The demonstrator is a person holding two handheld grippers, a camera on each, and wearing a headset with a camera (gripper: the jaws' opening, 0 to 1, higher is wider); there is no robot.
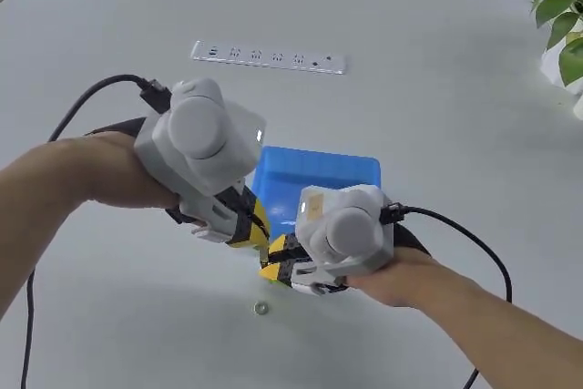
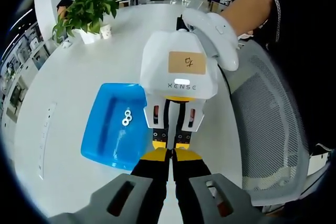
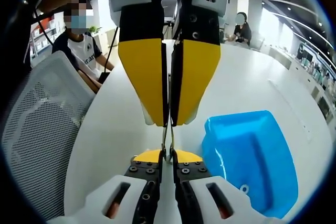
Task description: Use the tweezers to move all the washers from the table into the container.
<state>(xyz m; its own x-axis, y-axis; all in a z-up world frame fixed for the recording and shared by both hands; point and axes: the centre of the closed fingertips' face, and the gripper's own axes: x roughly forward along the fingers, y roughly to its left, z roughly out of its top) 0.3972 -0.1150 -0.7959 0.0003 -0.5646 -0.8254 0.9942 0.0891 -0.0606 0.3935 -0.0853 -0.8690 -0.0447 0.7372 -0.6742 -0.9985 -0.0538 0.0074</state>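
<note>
We see the two grippers meeting tip to tip just above the white tabletop (image 1: pixel 428 88), at the near edge of the blue container (image 1: pixel 319 170). The left gripper (image 1: pixel 260 230) comes in from the upper left of the head view, and the right gripper (image 1: pixel 276 261), the one with the tan label on its body, comes in from the lower right.

In the right gripper view we see the left gripper (image 3: pixel 168 121) with its yellow jaws pressed narrow on the tweezers (image 3: pixel 167 140), a thin metal strip that runs down from between them. The lower end of that strip sits between the right gripper's (image 3: pixel 167 157) own jaws, which are also drawn nearly together on it. In the left gripper view the left gripper (image 2: pixel 169 156) and the right gripper (image 2: pixel 169 141) face each other with both pairs of jaws narrow; there we cannot make out the tweezers clearly.

One washer (image 1: pixel 261 308) lies on the tabletop, near the grippers on the person's side and outside the container. In the left gripper view we see two washers (image 2: pixel 126 118) lying side by side, touching, on the floor of the container (image 2: pixel 113 129).

A power strip (image 1: pixel 269 56) lies on the tabletop well beyond the container, and a potted plant (image 2: pixel 86 11) stands at the far edge.
</note>
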